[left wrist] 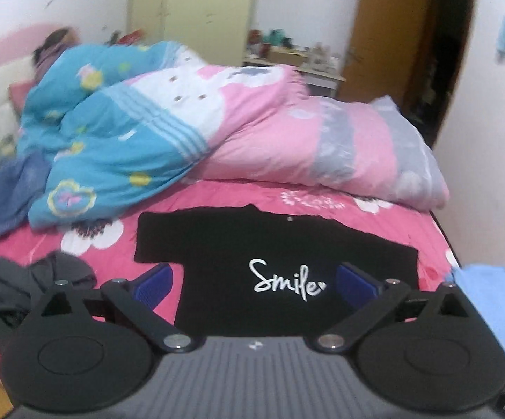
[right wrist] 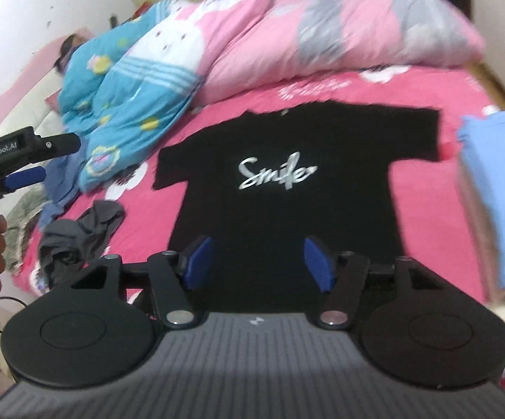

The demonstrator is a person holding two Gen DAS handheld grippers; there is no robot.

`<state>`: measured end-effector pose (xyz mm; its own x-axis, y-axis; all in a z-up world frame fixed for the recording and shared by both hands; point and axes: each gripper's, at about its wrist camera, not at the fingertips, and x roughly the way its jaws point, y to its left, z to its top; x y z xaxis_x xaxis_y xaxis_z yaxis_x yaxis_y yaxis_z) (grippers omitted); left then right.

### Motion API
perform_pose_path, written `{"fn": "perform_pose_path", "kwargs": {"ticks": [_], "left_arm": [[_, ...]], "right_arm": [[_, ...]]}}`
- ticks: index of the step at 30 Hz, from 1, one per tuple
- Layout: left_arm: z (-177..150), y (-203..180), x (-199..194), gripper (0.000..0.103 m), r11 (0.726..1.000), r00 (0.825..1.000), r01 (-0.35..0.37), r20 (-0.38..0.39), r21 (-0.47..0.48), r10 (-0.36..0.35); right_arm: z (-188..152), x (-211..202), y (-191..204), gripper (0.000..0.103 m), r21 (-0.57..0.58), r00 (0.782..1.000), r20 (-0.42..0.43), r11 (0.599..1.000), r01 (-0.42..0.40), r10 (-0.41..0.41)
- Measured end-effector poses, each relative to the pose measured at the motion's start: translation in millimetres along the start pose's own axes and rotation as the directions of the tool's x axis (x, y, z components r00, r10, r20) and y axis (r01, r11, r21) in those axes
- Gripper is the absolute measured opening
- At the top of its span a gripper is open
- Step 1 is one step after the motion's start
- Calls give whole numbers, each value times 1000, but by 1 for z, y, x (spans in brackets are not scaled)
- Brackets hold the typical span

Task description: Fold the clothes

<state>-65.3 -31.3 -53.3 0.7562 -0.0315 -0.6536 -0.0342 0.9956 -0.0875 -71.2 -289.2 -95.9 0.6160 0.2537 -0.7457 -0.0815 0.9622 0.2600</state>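
On the pink bedsheet (left wrist: 217, 195) a black T-shirt (right wrist: 280, 209) is lying flat, print up, w/ sleeves spread, prob. laid out ready for folding. Left gripper (left wrist: 252, 276) & right gripper (right wrist: 257, 262) are both hovering near its hem, jaws apart, holding nothing. Hem itself is hiding behind the gripper bodies, and blur is smearing the blue folded pile (right wrist: 493, 188) at right.

left wrist: low at bed (left wrist: 217, 195) foot, faces headboard, near black T-shirt (left wrist: 270, 244) | right wrist: higher, tilted, looks down | shared: T-shirt, quilts (left wrist: 252, 122)
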Motion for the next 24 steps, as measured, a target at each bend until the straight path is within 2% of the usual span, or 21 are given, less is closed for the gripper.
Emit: {"fn": "perform_pose_path", "kwargs": {"ticks": [6, 11, 13, 16, 18, 21, 24], "left_arm": [[24, -20, -51, 101, 994, 999, -18, 51, 108, 12], [59, -16, -96, 103, 990, 990, -19, 139, 139, -1], [70, -12, -106, 103, 991, 988, -16, 157, 134, -5], [81, -3, -111, 103, 992, 987, 41, 151, 120, -59], [82, 1, -109, 103, 993, 987, 60, 145, 102, -75], [85, 1, -100, 103, 995, 996, 60, 68, 78, -66], [82, -1, -93, 103, 996, 998, 65, 8, 63, -65]], "right_arm": [[6, -45, 38, 67, 16, 994, 74, 996, 84, -85], [20, -84, 76, 85, -13, 968, 227, 994, 110, -104], [22, -88, 85, 89, -36, 960, 256, 992, 125, -112], [24, -90, 98, 89, -60, 949, 288, 987, 151, -127], [23, -87, 104, 89, -64, 953, 272, 985, 158, -135], [20, -87, 112, 89, -73, 961, 246, 986, 148, -126], [18, -91, 115, 89, -76, 960, 242, 983, 167, -144]]}}
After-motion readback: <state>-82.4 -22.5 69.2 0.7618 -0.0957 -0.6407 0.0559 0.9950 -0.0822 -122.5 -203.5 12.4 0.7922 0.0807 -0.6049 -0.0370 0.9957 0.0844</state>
